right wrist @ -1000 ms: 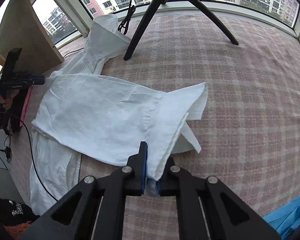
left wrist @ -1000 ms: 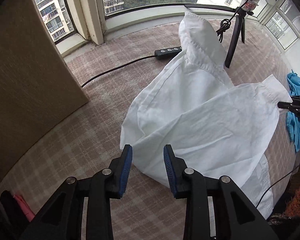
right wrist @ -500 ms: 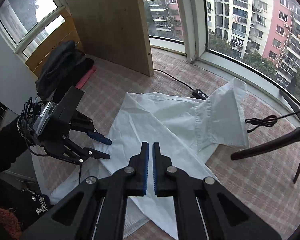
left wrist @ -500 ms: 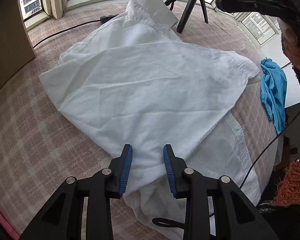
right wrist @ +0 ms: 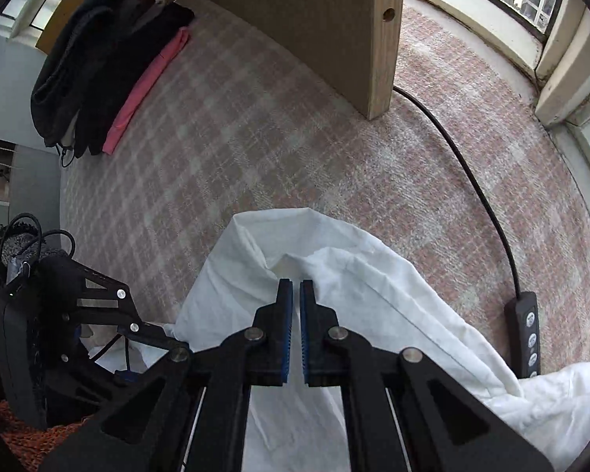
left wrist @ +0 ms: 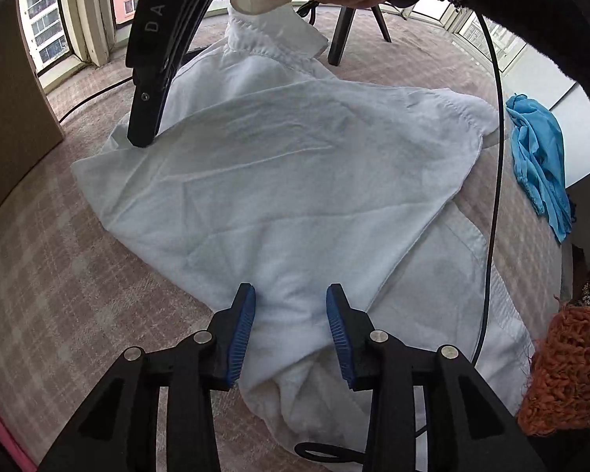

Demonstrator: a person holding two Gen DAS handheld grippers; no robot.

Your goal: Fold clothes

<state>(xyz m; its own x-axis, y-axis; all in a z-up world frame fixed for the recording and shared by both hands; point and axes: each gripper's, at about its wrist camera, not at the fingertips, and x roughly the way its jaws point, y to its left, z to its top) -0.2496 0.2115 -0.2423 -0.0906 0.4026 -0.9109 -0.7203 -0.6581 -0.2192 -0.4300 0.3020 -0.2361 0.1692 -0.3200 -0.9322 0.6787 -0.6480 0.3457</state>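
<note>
A white shirt (left wrist: 295, 165) lies spread on the checked pink surface (left wrist: 67, 283), collar far, one sleeve folded across its body. My left gripper (left wrist: 291, 289) stands over the near hem. Its jaws are opening, with bunched cloth lying between the blue pads (left wrist: 242, 334), which do not press on it. My right gripper (left wrist: 141, 141) reaches in from the top left, its tips down on the shirt's far-left edge. In the right wrist view the right gripper (right wrist: 295, 285) is shut, its tips at a raised fold of the shirt (right wrist: 373, 299). I cannot tell whether any cloth is pinched.
A blue garment (left wrist: 539, 165) lies at the right edge and a tripod leg (left wrist: 340, 35) stands behind the collar. A power strip (right wrist: 525, 338) and its cable (right wrist: 472, 173) run past a wooden panel (right wrist: 326, 39). Dark and pink folded clothes (right wrist: 110, 70) lie far left.
My right gripper let go of the sleeve cuff, shut, and swung across to the shirt's opposite edge. The sleeve now lies folded over the body. My left gripper moved onto the near hem.
</note>
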